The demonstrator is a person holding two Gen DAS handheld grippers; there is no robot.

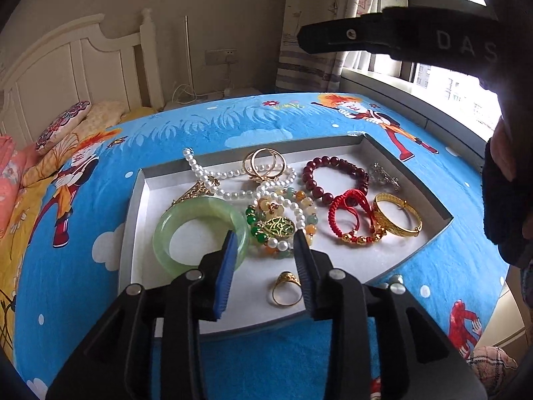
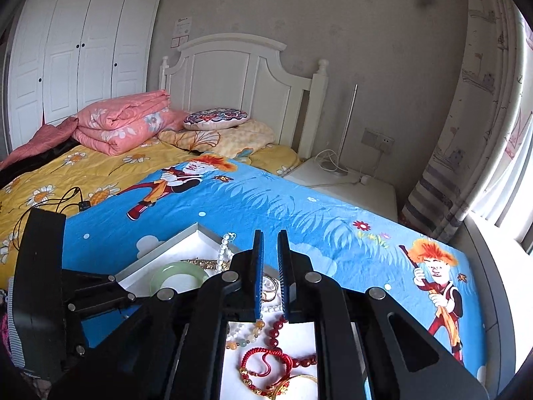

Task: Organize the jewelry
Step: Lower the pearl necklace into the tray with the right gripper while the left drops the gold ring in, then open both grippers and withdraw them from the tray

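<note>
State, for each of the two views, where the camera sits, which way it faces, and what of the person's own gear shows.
Left wrist: on the left gripper, angled down at the tray; jaws open, right-hand strap top right.
Right wrist: on the right gripper, facing the headboard; jaws shut, left gripper at left.
Shared: tray, green bangle, red cord bracelet.

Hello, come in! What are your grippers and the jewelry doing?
Left gripper open, empty, over tray. Right gripper shut, empty. Gold ring lies loose below left gripper. Nothing blocking.

Right hand-held gripper [image 2: 270,233] nearly closed, empty, above jewelry tray [image 2: 186,233].
</note>
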